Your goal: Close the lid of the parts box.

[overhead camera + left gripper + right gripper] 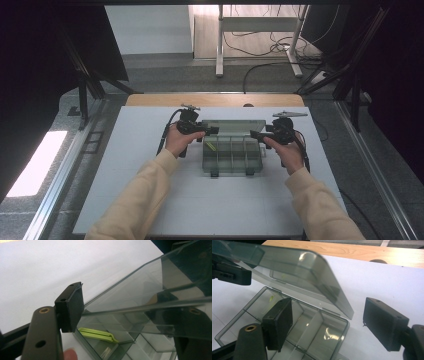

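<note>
My left gripper [212, 131] holds its jaws wide at the left edge of the raised lid [294, 272], but I cannot see if they press it. The smoky clear organizer box [232, 156] lies mid-worktop [150, 200], long axis left-right, a green clip [96, 333] inside. I read no label. My right gripper [256, 134] stands open beside it.

**Cream sleeves, black grippers**

Both forearms wear pale cream sleeves. The left gripper [212, 130] and right gripper [256, 134] are black, with brass-ringed screw holes, square black pads [279, 321], trailing cables and grey three-cornered top plates.
</note>
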{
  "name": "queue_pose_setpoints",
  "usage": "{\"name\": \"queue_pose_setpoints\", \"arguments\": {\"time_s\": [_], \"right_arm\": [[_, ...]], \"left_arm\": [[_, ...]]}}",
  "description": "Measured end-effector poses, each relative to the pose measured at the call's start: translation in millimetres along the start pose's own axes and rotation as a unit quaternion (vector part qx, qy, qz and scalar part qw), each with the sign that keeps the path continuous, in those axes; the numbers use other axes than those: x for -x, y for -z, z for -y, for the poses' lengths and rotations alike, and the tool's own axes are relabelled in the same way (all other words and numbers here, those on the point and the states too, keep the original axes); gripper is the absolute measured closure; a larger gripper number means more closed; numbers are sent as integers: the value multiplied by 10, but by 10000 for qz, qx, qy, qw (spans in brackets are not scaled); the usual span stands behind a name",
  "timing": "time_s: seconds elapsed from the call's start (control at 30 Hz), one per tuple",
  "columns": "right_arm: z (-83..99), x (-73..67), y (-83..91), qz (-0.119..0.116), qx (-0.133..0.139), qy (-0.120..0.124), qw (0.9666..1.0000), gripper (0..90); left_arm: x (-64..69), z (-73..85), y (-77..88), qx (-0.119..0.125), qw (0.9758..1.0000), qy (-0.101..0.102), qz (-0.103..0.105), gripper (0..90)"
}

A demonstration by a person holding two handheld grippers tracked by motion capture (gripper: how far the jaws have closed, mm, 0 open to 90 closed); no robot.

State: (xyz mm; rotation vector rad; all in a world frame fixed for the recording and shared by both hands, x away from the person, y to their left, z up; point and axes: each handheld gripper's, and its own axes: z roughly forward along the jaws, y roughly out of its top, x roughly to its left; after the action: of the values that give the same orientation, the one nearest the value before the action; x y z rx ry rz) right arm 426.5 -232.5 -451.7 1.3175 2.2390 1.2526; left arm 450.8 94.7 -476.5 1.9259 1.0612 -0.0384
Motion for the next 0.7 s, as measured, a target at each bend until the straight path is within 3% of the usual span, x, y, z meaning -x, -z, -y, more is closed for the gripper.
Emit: {"name": "queue_pose_setpoints", "arguments": {"time_s": [0.7], "right_arm": [[-57, -101, -57, -124, 116, 103, 9998, 248]], "left_arm": [[3, 12, 11, -40, 10000, -38, 15, 337]]}}
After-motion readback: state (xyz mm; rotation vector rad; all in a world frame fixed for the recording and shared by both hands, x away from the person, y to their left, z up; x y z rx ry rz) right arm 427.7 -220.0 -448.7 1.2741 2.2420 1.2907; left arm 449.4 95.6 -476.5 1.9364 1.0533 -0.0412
